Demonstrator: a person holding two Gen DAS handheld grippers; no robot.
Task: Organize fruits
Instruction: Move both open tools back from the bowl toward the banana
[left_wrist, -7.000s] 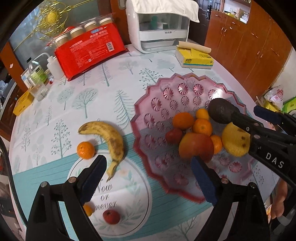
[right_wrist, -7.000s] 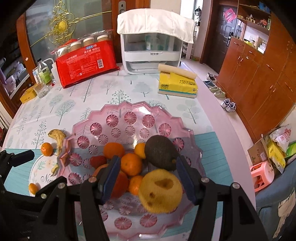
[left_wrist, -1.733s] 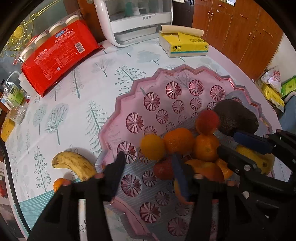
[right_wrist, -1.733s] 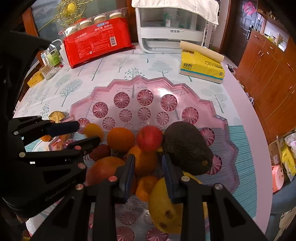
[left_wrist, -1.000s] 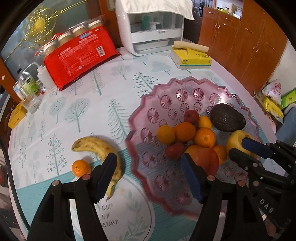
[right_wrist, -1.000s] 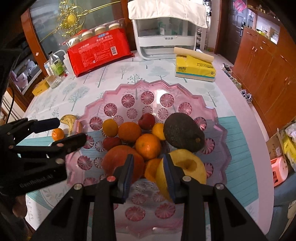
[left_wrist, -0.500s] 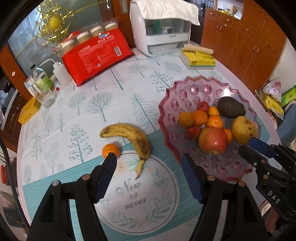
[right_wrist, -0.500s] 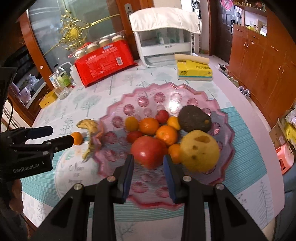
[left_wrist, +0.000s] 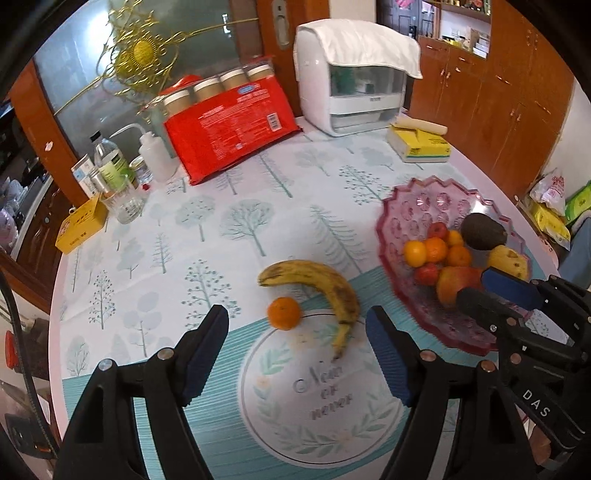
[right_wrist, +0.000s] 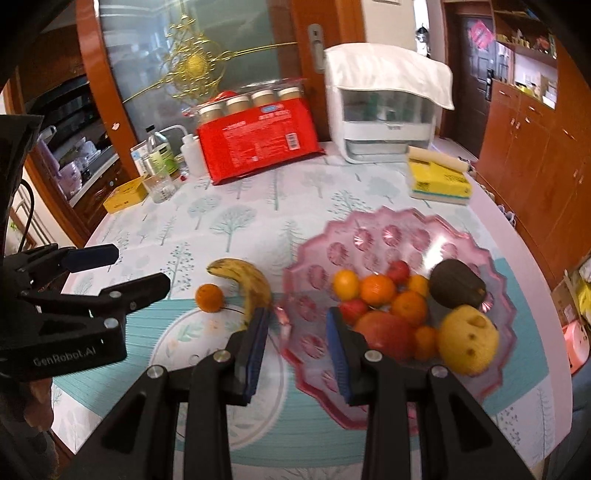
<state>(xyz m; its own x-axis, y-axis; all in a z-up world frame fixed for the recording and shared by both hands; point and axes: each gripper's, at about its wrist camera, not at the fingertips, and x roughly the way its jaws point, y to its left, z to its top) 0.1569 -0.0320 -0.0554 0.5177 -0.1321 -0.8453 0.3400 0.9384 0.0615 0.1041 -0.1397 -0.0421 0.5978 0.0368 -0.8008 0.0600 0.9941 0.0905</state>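
Note:
A pink glass fruit bowl (left_wrist: 413, 201) (right_wrist: 373, 229) holds several oranges, small red fruits, a large red apple (right_wrist: 386, 330), a dark avocado (left_wrist: 482, 230) (right_wrist: 456, 282) and a yellow pear (right_wrist: 467, 341). A spotted banana (left_wrist: 325, 282) (right_wrist: 251, 284) and a small orange (left_wrist: 283, 313) (right_wrist: 209, 297) lie on the tablecloth left of the bowl. My left gripper (left_wrist: 297, 350) is open and empty, held above and in front of the banana and orange. My right gripper (right_wrist: 297, 350) is open and empty over the bowl's near left rim; it also shows in the left wrist view (left_wrist: 495, 291).
At the back of the table stand a red multipack of jars (left_wrist: 229, 118), a white appliance (left_wrist: 354, 92) under a towel, a yellow tissue pack (left_wrist: 417, 146), bottles and a glass (left_wrist: 122, 173), and a yellow box (left_wrist: 81, 223). Wooden cabinets (right_wrist: 535, 155) stand to the right.
Both grippers have pulled back and up from the bowl, so more of the table shows. The right jaws have opened a little wider. The fruits have not moved.

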